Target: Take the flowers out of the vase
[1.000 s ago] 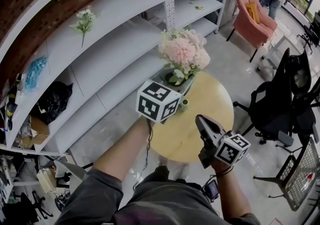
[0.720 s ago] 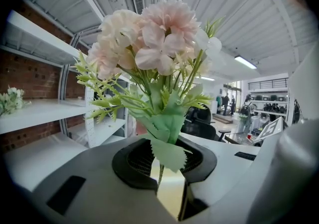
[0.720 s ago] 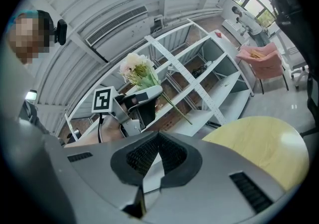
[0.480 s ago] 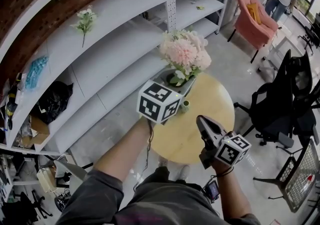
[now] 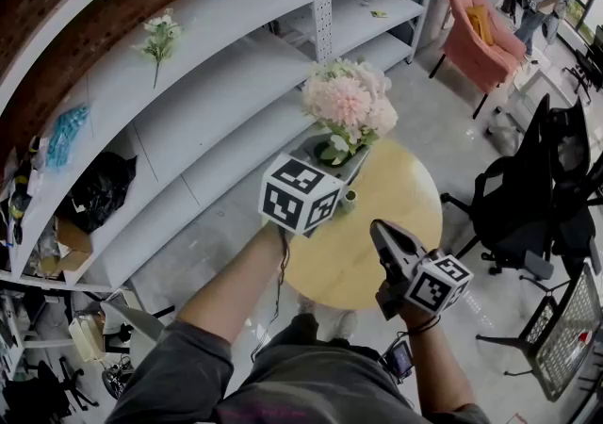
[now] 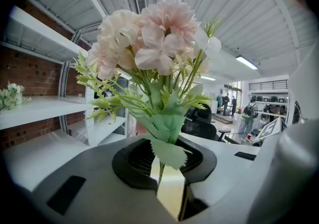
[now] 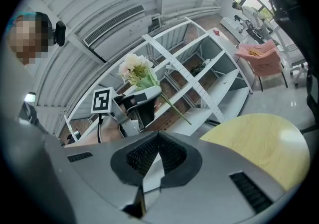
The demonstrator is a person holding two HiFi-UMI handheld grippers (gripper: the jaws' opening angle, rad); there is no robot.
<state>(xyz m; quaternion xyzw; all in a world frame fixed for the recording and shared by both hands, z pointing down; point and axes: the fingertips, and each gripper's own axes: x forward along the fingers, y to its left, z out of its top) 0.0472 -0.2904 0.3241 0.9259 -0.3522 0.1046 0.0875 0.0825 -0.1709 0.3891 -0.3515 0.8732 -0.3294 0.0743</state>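
The left gripper (image 5: 332, 154) is clamped on the green stems of the flowers (image 5: 347, 104), just below the leaves. In the right gripper view the bunch lies on a slant: pink and cream blooms up and to the left, one thin stem (image 7: 174, 104) running down to the right past the jaws, its bare end free in the air. From the head view the blooms sit over the far rim of the round yellow table (image 5: 405, 196), facing the white shelving (image 5: 188, 83). The vase (image 5: 349, 196) stands on the table just beside the left gripper's marker cube, which hides most of it. The right gripper (image 5: 382, 232) hangs over the near side of the table, well apart from the flowers, jaws drawn together to a thin slit with nothing in it. The tabletop is bare to the right; black office chairs (image 5: 528, 187) crowd that edge, and a pink armchair (image 5: 476, 31) stands farther off
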